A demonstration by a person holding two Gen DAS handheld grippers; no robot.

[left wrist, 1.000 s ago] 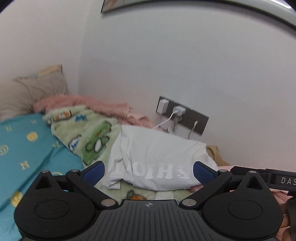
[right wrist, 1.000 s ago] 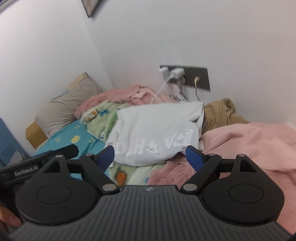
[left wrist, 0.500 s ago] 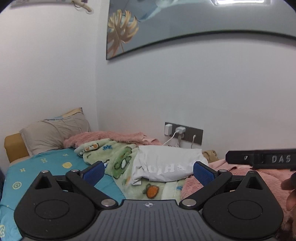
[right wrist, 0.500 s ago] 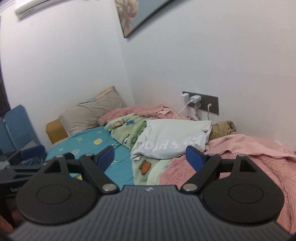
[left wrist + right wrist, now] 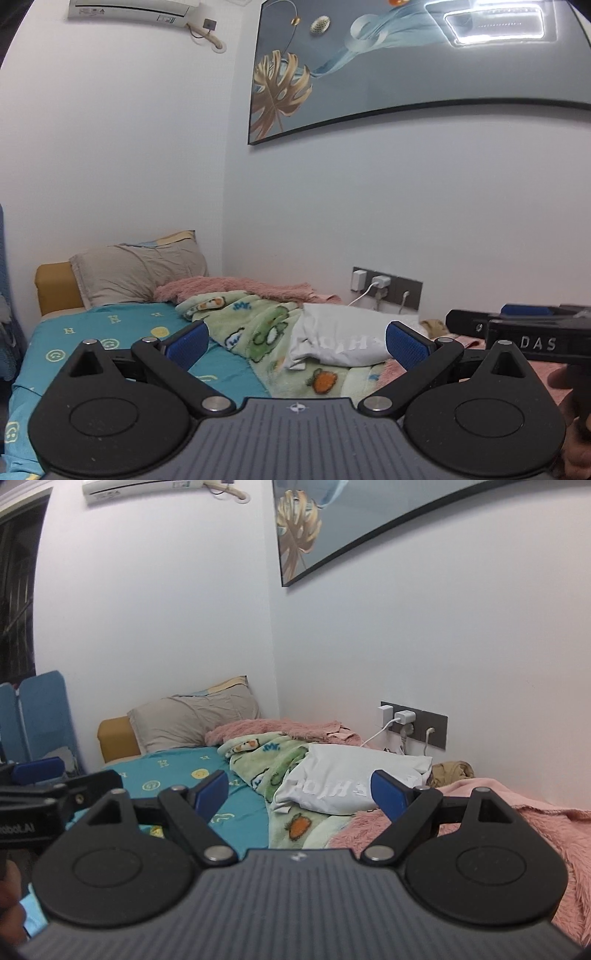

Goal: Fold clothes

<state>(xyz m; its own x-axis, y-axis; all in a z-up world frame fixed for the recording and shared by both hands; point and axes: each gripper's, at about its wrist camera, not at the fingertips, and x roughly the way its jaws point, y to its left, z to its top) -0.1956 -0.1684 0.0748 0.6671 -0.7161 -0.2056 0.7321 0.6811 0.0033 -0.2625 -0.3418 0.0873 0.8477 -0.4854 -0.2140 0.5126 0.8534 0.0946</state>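
"DAS" in raised letters on the black body of the right gripper (image 5: pixel 535 341), left wrist view. "botol.AI", cut off at frame edge, on the left gripper (image 5: pixel 22 829) body, right wrist view. White shirt (image 5: pixel 343 779) has white print, mirrored, unreadable. Air conditioner (image 5: pixel 133 8) label too small.
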